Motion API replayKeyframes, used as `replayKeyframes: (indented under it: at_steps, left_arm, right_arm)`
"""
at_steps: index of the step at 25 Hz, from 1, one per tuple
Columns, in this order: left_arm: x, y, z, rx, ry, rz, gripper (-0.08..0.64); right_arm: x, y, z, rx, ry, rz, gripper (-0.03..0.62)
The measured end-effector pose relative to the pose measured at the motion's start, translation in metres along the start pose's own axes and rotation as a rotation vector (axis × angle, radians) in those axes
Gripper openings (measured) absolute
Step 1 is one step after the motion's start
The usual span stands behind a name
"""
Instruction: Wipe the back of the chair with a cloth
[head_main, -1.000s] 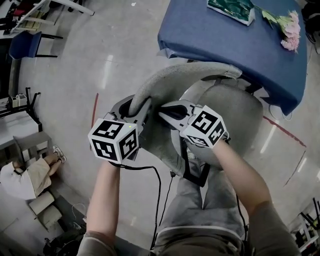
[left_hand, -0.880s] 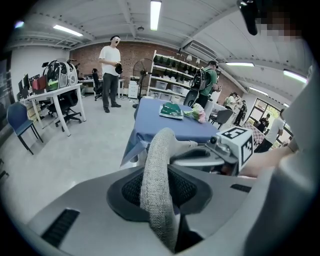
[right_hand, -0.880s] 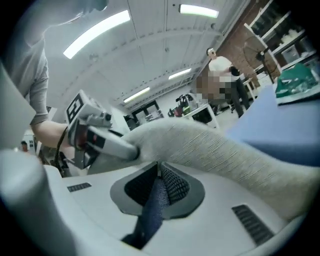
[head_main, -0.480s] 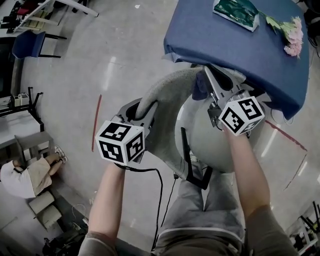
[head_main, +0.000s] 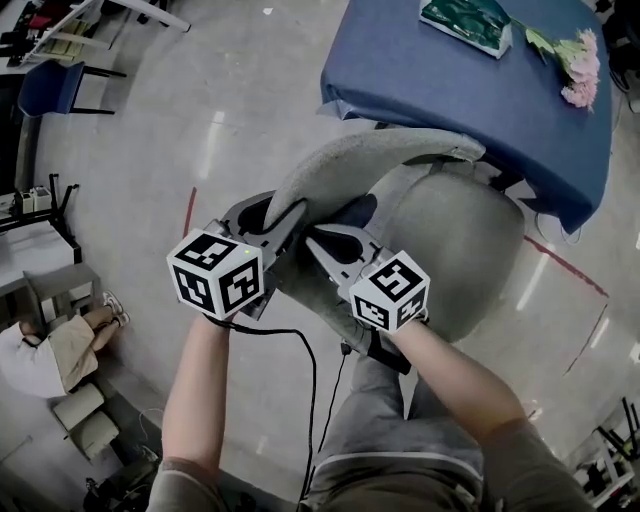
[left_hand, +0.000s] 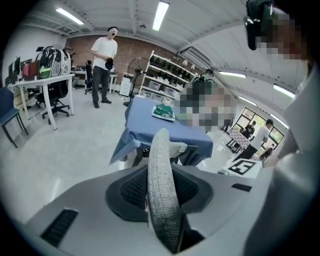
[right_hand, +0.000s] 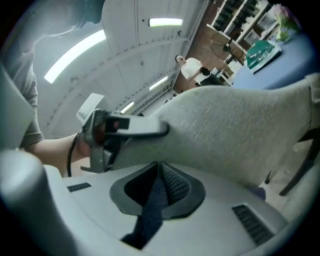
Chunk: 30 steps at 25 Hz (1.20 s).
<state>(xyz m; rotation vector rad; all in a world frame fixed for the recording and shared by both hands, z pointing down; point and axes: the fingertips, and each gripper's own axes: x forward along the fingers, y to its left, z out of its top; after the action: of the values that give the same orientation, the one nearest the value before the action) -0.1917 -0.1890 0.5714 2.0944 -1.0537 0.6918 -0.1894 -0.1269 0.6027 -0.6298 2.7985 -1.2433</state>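
Note:
The grey fabric chair back (head_main: 350, 160) curves above the round seat (head_main: 455, 240). My left gripper (head_main: 272, 215) straddles the back's top edge near its left end. That edge (left_hand: 161, 175) runs between the pads, which touch it on both sides while the jaws are opening. My right gripper (head_main: 322, 240) sits just right of the left one, against the inner face of the back. It is shut on a dark blue cloth (right_hand: 152, 205), which hangs from between its pads. The chair back (right_hand: 235, 135) fills the right gripper view.
A table under a blue cover (head_main: 450, 80) stands just beyond the chair, with a green book (head_main: 465, 20) and pink flowers (head_main: 575, 60) on it. A black cable (head_main: 310, 370) trails from the left gripper. A person (left_hand: 105, 65) stands far off; another (head_main: 50, 345) is on the floor at left.
Half a second ago the right gripper was out at the far right end of the chair back; it is now back beside the left gripper. The left gripper stayed on the top edge.

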Motion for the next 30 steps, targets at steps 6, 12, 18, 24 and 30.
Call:
replayKeyframes:
  at_steps: [6, 12, 18, 24, 30]
  left_arm:
    - [-0.001, 0.0, -0.003, -0.053, -0.026, 0.01, 0.12]
    - [-0.006, -0.001, -0.003, -0.036, -0.024, 0.014, 0.12]
    - [-0.023, -0.003, -0.002, -0.07, -0.031, -0.004, 0.121]
    - [-0.051, -0.002, 0.005, -0.172, -0.108, 0.001, 0.098]
    - [-0.059, -0.004, 0.001, -0.148, -0.103, 0.048, 0.088]
  right_arm:
    - [-0.022, 0.072, -0.053, 0.052, 0.146, 0.187, 0.049]
    - [-0.027, 0.091, -0.061, -0.102, 0.287, 0.349, 0.049]
    - [-0.002, 0.037, 0.01, -0.252, 0.138, 0.192, 0.049]
    - [-0.011, -0.028, 0.124, -0.167, -0.153, -0.022, 0.049]
    - [-0.028, -0.058, 0.181, -0.115, -0.327, -0.135, 0.049]
